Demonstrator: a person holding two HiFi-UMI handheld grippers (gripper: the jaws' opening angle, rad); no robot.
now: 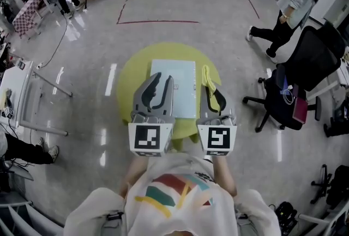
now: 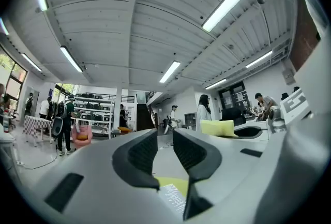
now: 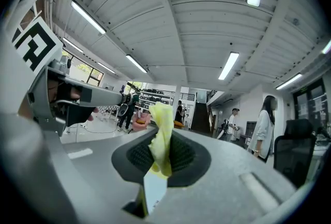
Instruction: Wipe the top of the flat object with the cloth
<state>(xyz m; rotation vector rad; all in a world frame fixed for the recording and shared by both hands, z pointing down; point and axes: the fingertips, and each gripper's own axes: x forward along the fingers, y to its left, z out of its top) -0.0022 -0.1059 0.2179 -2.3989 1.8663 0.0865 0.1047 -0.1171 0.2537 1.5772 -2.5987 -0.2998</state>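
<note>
A pale flat board [image 1: 180, 85] lies on a round yellow table [image 1: 128, 82]. My left gripper [image 1: 160, 89] hovers over the board's left edge, its jaws a little apart with nothing between them; the left gripper view shows the same gap [image 2: 165, 150] and a strip of yellow table [image 2: 176, 185] below. My right gripper [image 1: 211, 93] is at the board's right edge, shut on a yellow cloth [image 1: 207, 76]. In the right gripper view the cloth [image 3: 162, 135] stands up pinched between the pads, with a white tag hanging below. Both grippers point level, tipped away from the tabletop.
A black office chair [image 1: 305, 77] stands to the right of the table, and a person [image 1: 292, 6] stands beyond it. Red tape lines [image 1: 158, 22] mark the floor behind. A white table frame [image 1: 32, 93] is at the left.
</note>
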